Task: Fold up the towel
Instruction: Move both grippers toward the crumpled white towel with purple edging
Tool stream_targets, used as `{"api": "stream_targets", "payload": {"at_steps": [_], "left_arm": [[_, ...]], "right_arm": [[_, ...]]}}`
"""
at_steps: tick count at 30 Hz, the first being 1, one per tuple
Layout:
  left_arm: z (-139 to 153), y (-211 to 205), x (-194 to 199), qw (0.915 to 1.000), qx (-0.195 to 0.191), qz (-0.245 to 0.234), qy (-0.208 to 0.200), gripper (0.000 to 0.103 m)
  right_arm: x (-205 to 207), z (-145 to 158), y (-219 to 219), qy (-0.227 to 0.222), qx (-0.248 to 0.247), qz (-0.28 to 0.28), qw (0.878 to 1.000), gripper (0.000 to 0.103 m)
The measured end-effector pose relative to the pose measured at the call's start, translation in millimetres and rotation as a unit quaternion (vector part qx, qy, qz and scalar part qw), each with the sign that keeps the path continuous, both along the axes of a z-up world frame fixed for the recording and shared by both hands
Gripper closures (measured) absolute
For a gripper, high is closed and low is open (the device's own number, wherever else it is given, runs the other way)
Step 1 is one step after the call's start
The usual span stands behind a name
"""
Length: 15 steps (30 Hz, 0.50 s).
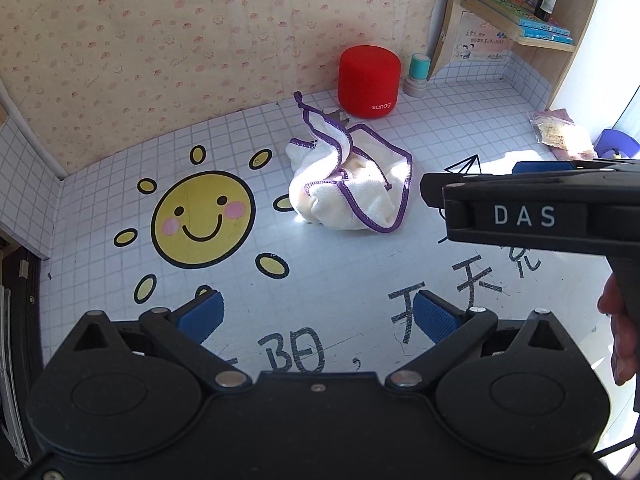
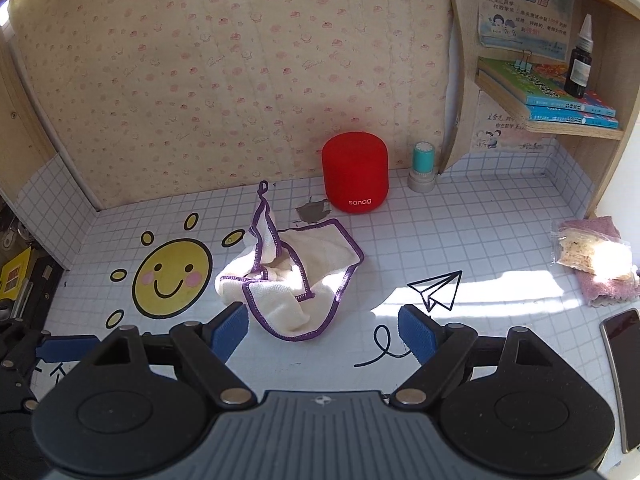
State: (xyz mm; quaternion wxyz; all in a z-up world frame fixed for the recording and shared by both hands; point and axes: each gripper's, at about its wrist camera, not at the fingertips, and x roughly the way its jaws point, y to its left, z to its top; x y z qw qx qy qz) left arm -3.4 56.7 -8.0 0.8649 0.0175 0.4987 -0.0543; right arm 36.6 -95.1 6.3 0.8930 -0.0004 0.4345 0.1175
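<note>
The towel (image 2: 292,280), white with a purple stitched border, lay in a crumpled heap on the gridded desk top (image 2: 460,224), just right of the smiling sun drawing (image 2: 172,278) and a little nearer than the red speaker (image 2: 355,172). It was plainly not folded: the edges ran in loops over one another, one corner with a small hanging loop stood up at the far side, and no flat layer or squared edge showed anywhere. As a judgement, spreading it flat and every fold were left to do. The left gripper (image 1: 316,318) hung over the near part of the desk with its blue pads well apart and nothing between them, short of the towel. The right gripper (image 2: 324,330) likewise had its fingers spread wide and empty, its left pad just beside the towel's near edge, though whether it touched the cloth could not be told. Much was hard to read: the heap hid its own underside, so which corners were which, and how many layers were bunched, could not be made out. A patch of hard sunlight washed out the near right of the desk. In the left wrist view the other gripper's body blocked the right side of the scene, and a phone (image 2: 622,376) at the right edge was cut off.
</note>
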Motion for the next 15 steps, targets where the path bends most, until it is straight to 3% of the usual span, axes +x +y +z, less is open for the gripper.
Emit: {"api": "stream_targets", "payload": {"at_steps": [7, 15], "left_arm": [[-9.1, 5.6, 1.3, 0.9994, 0.007, -0.03, -0.014, 0.002], [-17.4, -2.7, 22.8, 0.9986, 0.011, -0.051, -0.006, 0.002]], "right_arm": [[-3.4, -9.0, 9.8, 0.018, 0.004, -0.007, 1.0, 0.021], [42.8, -19.9, 16.2, 0.03, 0.027, 0.046, 0.998, 0.021]]}}
